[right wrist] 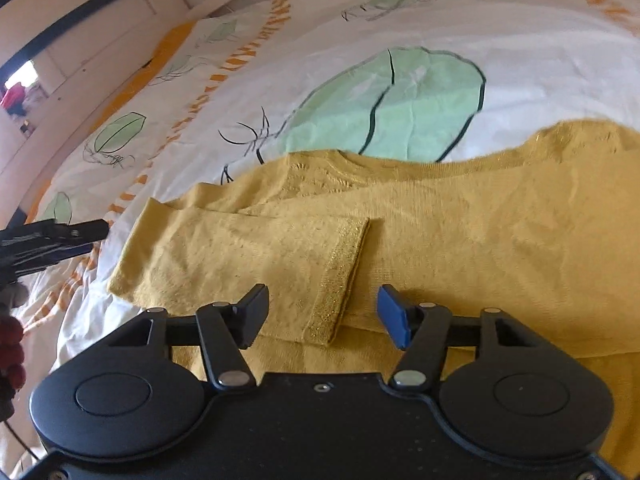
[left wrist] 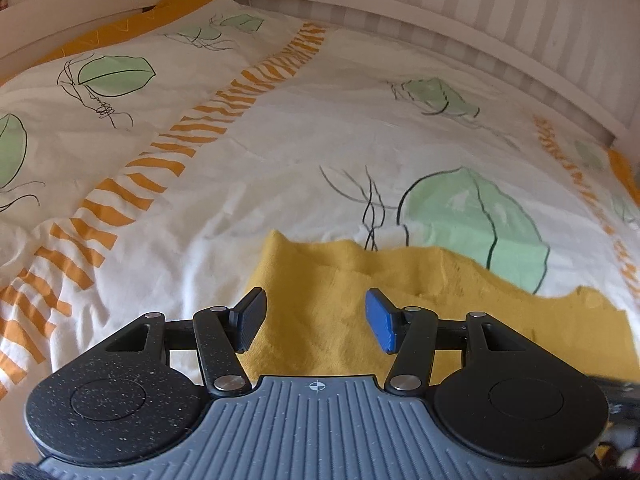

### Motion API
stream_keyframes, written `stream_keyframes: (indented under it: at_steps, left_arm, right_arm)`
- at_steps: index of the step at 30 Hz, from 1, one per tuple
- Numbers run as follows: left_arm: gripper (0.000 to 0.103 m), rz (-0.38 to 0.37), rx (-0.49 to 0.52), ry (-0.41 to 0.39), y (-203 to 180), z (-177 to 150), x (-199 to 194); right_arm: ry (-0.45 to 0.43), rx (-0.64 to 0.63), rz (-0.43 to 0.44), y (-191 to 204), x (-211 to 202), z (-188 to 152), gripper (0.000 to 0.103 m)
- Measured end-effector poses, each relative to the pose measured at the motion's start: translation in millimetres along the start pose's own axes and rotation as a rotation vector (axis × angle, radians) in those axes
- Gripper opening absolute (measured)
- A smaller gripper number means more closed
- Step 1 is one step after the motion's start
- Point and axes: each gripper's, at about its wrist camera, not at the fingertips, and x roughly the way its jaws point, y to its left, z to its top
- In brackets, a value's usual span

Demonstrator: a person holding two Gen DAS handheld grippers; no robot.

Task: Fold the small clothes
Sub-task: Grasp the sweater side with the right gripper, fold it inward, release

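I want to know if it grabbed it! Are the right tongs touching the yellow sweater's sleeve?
Cannot tell. In the right wrist view the right tongs stand open astride the sleeve cuff, but the angle hides any gap.

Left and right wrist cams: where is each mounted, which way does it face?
Left wrist: on the left gripper, angled down across the bedspread; own open fingers over the yellow sweater.
Right wrist: on the right gripper, angled down at the folded sleeve; left gripper at the frame's left edge.
Shared: sweater, bedspread.
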Motion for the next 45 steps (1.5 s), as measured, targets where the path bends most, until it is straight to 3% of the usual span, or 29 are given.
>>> stream_keyframes:
  at_steps: [6, 7, 8, 9, 13, 16, 19, 22, 25, 28, 31, 39, 45]
  left_arm:
    - [0.053, -0.019, -0.033, -0.013, 3.8, 3.7, -1.9]
    - [0.053, -0.02, -0.041, -0.013, 5.2, 4.2, -2.0]
    - [0.053, -0.02, -0.047, -0.014, 6.4, 4.6, -2.1]
    - [0.053, -0.019, -0.052, -0.017, 7.6, 5.0, -2.4]
    - [0.053, -0.007, -0.077, -0.028, 13.2, 6.2, -3.4]
    - [0.053, -0.004, -0.097, -0.037, 16.6, 6.9, -4.0]
    - [0.053, -0.007, -0.103, -0.033, 16.8, 6.7, -3.3]
    - [0.053, -0.016, -0.1, -0.025, 13.9, 5.6, -1.3]
    - [0.053, -0.025, -0.077, -0.017, 6.9, 3.4, 1.1]
    - [0.053, -0.032, -0.045, -0.006, -1.4, 0.1, 4.6]
    - [0.053, -0.037, -0.013, 0.01, -9.2, -4.0, 9.1]
    - [0.053, -0.043, 0.064, 0.041, -26.4, -17.6, 20.5]
    - [0.053, -0.064, 0.093, 0.078, -37.2, -29.3, 34.4]
  right_arm:
    - [-0.015, 0.049, 0.021, -1.5, 12.5, 3.8, 0.055]
    - [-0.015, 0.056, 0.019, -0.9, 14.8, 4.9, 0.044]
    - [-0.017, 0.061, 0.014, 0.2, 16.2, 6.2, 0.019]
    - [-0.013, 0.068, 0.012, 1.4, 17.5, 7.4, 0.014]
    - [-0.016, 0.052, 0.068, 18.0, 5.9, 20.5, 0.014]
    - [-0.052, 0.013, 0.136, 30.6, -24.9, 39.0, 0.014]
    - [-0.114, -0.032, 0.149, 26.9, -67.7, 59.2, 0.014]
    - [-0.168, -0.037, 0.092, 5.7, -106.5, 72.6, 0.014]
    - [-0.196, -0.043, -0.042, -24.5, -137.2, 77.5, 0.014]
    - [-0.188, -0.017, -0.161, -59.5, -152.0, 74.8, 0.014]
    - [-0.173, 0.044, -0.223, -90.7, -154.9, 66.1, 0.014]
    - [-0.116, 0.153, -0.292, -143.6, -138.6, 40.7, 0.015]
    - [-0.08, 0.145, -0.334, -158.9, -121.7, 19.4, 0.024]
